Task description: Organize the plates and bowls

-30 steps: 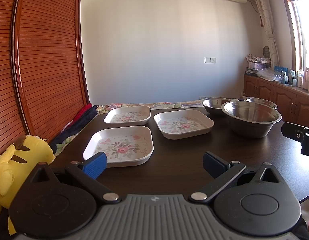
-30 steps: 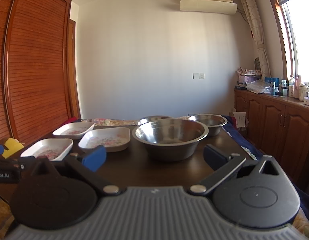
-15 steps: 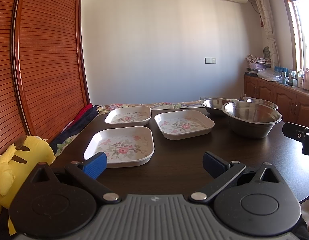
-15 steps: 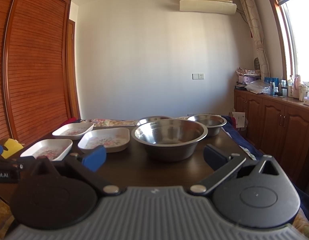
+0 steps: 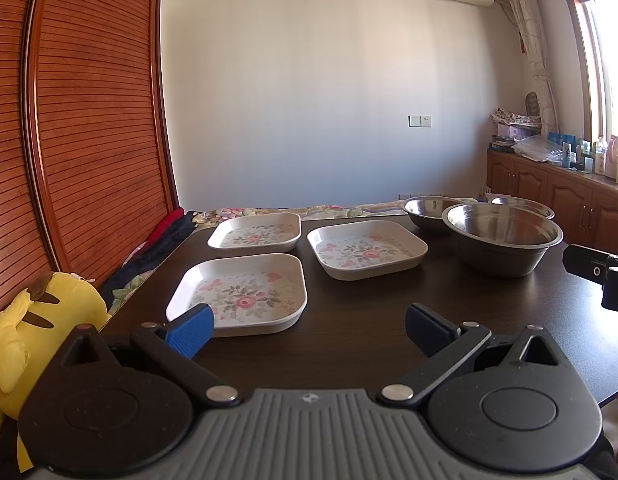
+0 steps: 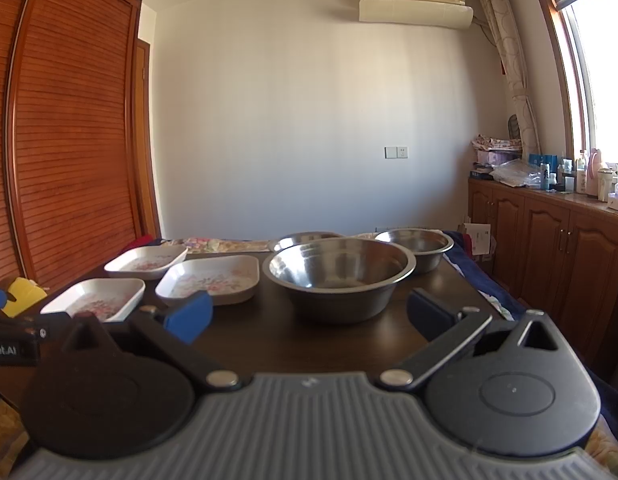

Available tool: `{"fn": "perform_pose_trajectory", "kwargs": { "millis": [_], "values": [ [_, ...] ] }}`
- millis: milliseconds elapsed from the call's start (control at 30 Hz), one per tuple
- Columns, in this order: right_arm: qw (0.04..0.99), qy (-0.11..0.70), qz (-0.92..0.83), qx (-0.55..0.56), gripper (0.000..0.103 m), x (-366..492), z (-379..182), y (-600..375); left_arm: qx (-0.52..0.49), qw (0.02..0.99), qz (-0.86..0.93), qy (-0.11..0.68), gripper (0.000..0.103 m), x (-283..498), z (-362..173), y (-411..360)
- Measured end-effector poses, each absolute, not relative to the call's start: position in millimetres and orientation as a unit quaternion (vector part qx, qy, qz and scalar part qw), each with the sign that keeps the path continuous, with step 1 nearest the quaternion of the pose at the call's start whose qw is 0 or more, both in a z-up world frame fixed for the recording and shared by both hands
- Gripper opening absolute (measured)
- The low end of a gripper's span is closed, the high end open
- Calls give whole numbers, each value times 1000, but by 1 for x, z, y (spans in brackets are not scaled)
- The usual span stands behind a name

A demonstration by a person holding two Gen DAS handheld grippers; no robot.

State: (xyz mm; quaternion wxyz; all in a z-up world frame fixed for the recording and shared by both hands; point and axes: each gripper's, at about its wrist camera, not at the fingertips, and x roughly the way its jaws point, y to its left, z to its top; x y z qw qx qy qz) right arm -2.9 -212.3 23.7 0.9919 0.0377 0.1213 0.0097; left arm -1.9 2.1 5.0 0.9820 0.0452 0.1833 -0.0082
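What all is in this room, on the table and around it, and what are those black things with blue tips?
Square white floral plates: three, white with pink flowers, left half of table, unstacked.
Round stainless steel bowls: three, silver, right half of table; the largest is nearest.
Dark wooden table: one, dark brown, centre.
Yellow plush toy: one, beside the table's left edge.
Slatted wooden wardrobe doors: reddish brown, left wall.
Wall air conditioner: one, cream, high on the back wall.
Wooden cabinets: brown, under the window, bottles on top.
Left gripper: black, blue pads, open, holding nothing.
Right gripper: same, open, facing the large bowl.
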Motion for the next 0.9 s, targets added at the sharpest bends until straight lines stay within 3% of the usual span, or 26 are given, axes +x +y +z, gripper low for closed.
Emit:
{"fn": "perform_pose_trajectory", "kwargs": {
  "millis": [900],
  "values": [
    [992,122,10,39,103,-2,23,-211,45,982,-9,185,103,-1,3,0]
  ]
}}
